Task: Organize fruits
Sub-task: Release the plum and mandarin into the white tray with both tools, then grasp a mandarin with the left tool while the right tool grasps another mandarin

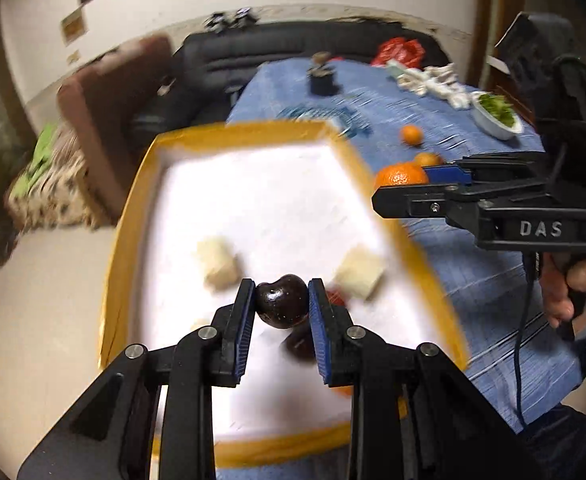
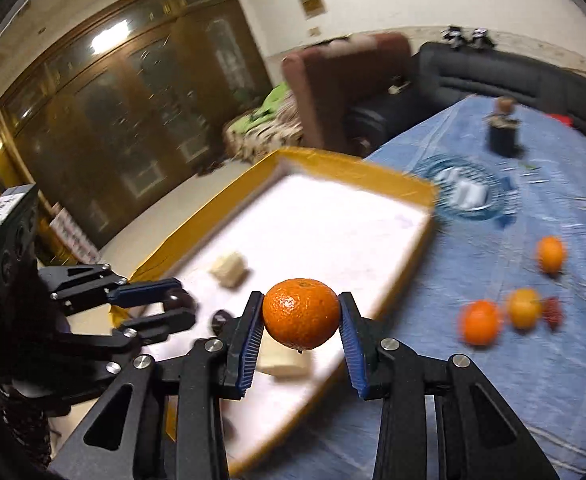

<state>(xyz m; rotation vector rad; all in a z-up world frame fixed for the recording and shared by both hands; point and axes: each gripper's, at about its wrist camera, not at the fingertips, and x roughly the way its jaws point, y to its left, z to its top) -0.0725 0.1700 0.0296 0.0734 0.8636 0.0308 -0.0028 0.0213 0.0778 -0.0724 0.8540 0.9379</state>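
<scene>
Glossy dark cherry (image 1: 281, 301); dimpled, shiny mandarin (image 2: 301, 314); ribbed blue pads (image 1: 320, 334); woven blue tablecloth (image 2: 513, 392); varnished wooden cabinet (image 2: 113, 120).

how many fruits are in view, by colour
Orange citrus: 4. One sits in the right hand-held gripper; three lie on the blue tablecloth.
Dark cherries: 2. One is in the left hand-held gripper; one lies in the yellow tray at.
Small red fruit: 1, blurred.
Total: 7
</scene>
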